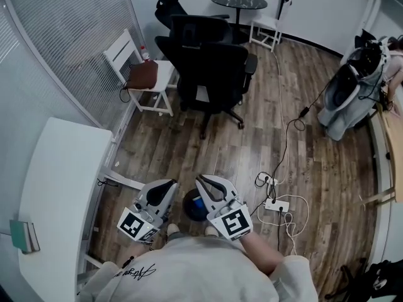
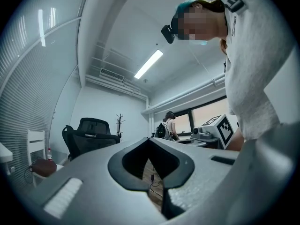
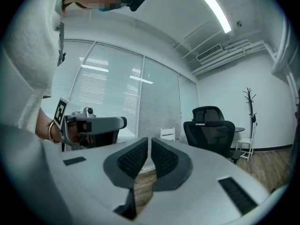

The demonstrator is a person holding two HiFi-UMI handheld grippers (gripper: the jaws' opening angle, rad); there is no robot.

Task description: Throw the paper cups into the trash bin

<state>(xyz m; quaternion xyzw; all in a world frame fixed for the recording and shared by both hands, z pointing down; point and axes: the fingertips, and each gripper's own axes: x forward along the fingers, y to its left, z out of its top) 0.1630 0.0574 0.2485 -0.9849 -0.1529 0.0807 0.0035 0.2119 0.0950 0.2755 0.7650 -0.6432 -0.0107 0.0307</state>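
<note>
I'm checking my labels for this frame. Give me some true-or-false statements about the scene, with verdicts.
The right gripper holds a paper cup. False: its jaws are shut on nothing.
A brown bag sits on the white chair. True.
The power strip lies on the table. False: it lies on the wooden floor.
The left gripper is shut and empty. True.
A dark bin shows between the two grippers in the head view. True.
</note>
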